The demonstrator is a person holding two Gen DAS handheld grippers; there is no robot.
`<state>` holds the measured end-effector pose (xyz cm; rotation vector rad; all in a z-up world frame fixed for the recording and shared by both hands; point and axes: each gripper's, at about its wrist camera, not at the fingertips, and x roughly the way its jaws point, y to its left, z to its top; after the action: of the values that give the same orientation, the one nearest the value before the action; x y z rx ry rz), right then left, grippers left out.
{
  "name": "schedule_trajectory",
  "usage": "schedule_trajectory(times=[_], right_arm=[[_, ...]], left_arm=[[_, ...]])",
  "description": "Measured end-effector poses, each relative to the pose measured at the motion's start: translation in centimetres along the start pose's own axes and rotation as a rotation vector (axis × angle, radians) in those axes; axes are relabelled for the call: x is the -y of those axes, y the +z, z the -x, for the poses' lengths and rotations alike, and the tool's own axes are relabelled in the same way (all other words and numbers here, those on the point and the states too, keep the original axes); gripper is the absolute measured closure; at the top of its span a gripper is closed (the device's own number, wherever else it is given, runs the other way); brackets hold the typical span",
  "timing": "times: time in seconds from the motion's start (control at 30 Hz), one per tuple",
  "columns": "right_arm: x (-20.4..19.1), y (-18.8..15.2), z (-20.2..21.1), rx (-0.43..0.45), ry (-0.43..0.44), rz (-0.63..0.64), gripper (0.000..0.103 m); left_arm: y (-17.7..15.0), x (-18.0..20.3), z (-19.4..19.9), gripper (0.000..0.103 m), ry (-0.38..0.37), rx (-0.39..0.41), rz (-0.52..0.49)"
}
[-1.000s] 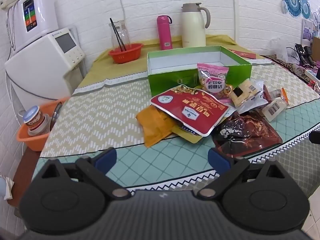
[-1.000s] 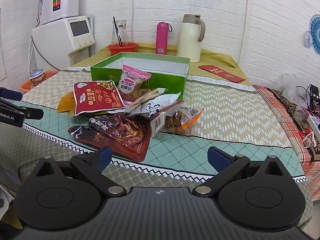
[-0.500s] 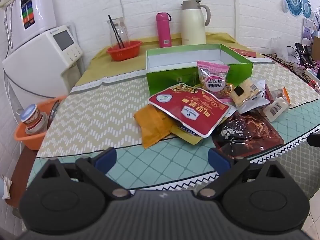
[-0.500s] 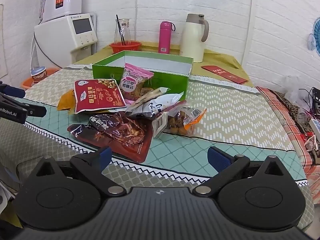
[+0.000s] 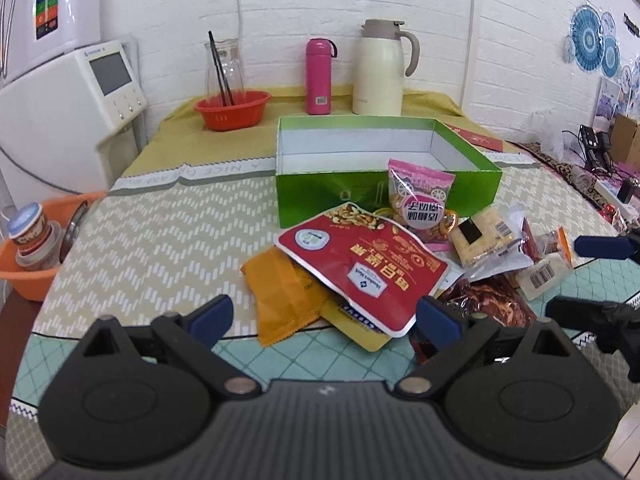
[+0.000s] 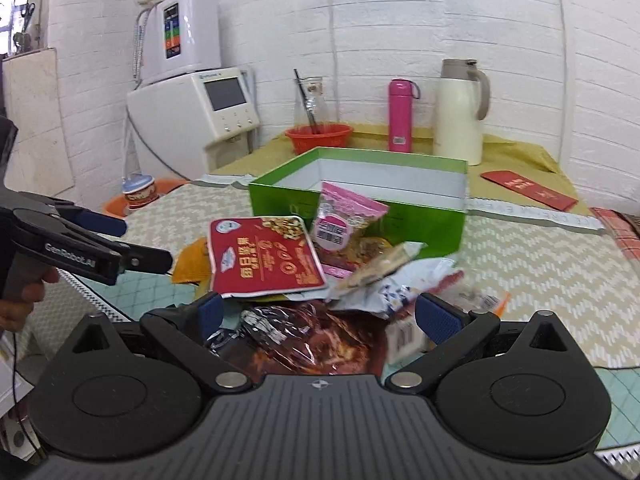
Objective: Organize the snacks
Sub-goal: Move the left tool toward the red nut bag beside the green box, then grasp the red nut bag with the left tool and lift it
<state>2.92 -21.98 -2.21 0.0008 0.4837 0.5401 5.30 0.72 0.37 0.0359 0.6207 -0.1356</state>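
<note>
A pile of snack packets lies in front of an open green box (image 5: 384, 196), which looks empty inside and also shows in the right wrist view (image 6: 280, 196). On top lies a red nut bag (image 5: 360, 268) (image 6: 264, 258). An orange packet (image 5: 280, 292) sticks out on its left. A pink packet (image 5: 420, 196) (image 6: 344, 224) leans on the box. A dark red packet (image 6: 320, 344) lies nearest. My left gripper (image 5: 322, 316) is open and empty, near the orange packet and the red bag. My right gripper (image 6: 318, 316) is open and empty, just above the dark red packet.
At the back of the table (image 5: 160, 240) stand an orange bowl (image 5: 232, 110) with a glass jar, a pink bottle (image 5: 318, 76) and a cream thermos (image 5: 380, 68). A white appliance (image 5: 60, 112) and an orange basin (image 5: 36, 248) are off the left edge. A red envelope (image 6: 528, 190) lies at the right.
Both grippers have moved forward to the snack pile. The right gripper has come in low over the dark red packet. The snacks have not moved.
</note>
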Motion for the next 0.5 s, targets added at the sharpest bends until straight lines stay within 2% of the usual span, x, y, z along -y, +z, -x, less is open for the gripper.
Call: schedule_trajectory(times=[0.07,0.13,0.2,0.33,0.43,0.5], right_arm=[[-0.2,0.7,-2.0,-0.024,0.052,0.007,0.0],[-0.9,1.3,-4.2,-0.051,0.065,0.048,0.0],[-1.2,1.8,-6.1,-0.078,0.086,0.066,0.0],[-0.8,2.3,-9.5,-0.13,0.135,0.045,0.0],[-0.4,2.1,-11.0,-0.175,0.13,0.066,0.0],[-0.4,1.8,-11.3,-0.179,0.116,0.103,0.0]], left_arm=[[0.7,-0.4,-0.8,0.006,-0.042,0.021,0.019],[1.5,-0.8,-1.7,0.006,-0.056,0.032,0.033],[1.9,-1.4,-3.0,0.006,-0.07,-0.012,0.077],[2.0,-2.2,-5.9,0.008,-0.167,-0.124,0.175],[1.7,-2.3,-6.6,0.013,-0.207,-0.138,0.179],[1.6,-2.6,-6.8,0.026,-0.25,-0.161,0.184]])
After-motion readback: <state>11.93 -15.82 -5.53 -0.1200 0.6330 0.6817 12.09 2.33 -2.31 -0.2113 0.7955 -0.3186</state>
